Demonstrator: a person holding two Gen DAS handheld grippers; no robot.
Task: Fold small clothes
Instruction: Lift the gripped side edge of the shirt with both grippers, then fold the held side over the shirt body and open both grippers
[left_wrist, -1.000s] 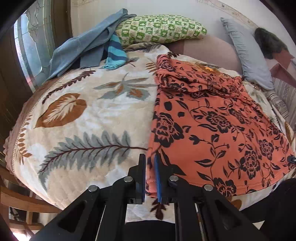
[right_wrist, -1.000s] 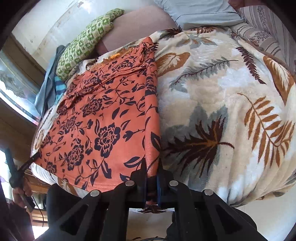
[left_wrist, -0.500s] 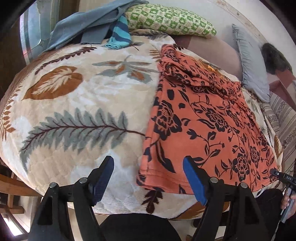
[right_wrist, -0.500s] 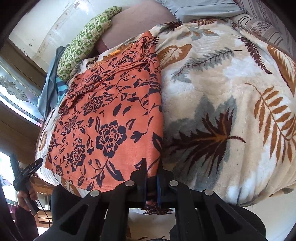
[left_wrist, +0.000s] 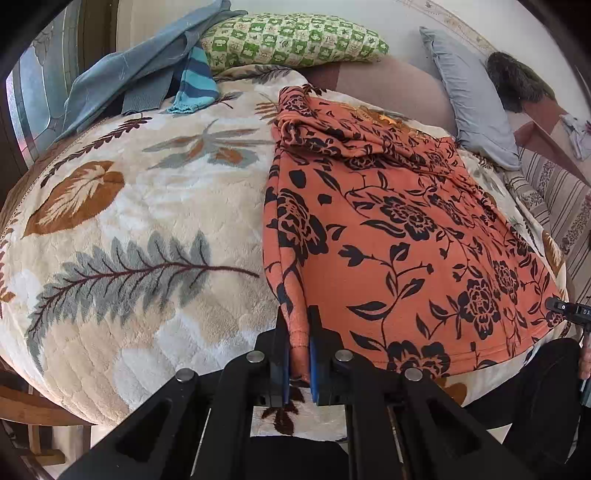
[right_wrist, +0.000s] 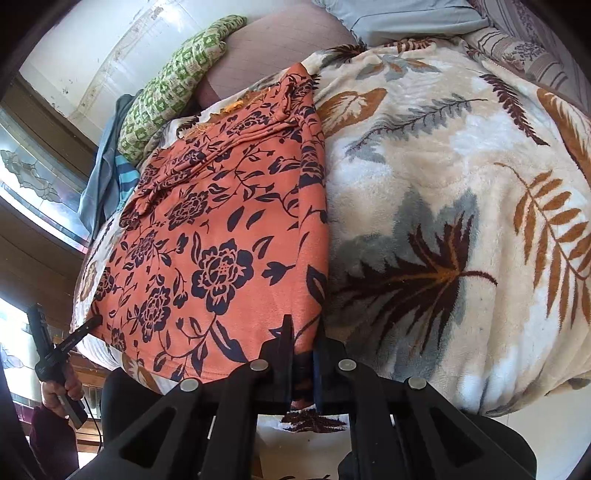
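- An orange garment (left_wrist: 399, 236) with a black flower print lies spread on a leaf-patterned blanket (left_wrist: 140, 221), filling the centre and right of the left wrist view and the left half of the right wrist view.
- The left gripper (left_wrist: 298, 354), at the bottom centre of its view, has just been closing; its blue-padded jaws now pinch the near left corner of the garment, where the cloth rises in a bunched ridge between them.
- The right gripper (right_wrist: 303, 363), at the bottom centre of its own view, is closed tight on the garment's near right corner, right at the edge where orange cloth meets blanket.
- In the right wrist view the left gripper shows small at the lower left, its tip touching the garment's far corner, with a hand (right_wrist: 59, 393) around its handle.
- The garment's far end, toward the top of both frames, is wrinkled and folded over.
- A green checked pillow (left_wrist: 295, 38) sits at the top centre of the left wrist view, with blue clothes (left_wrist: 140, 74) heaped at the upper left beside it.
- A grey pillow (left_wrist: 472, 96) leans at the upper right.
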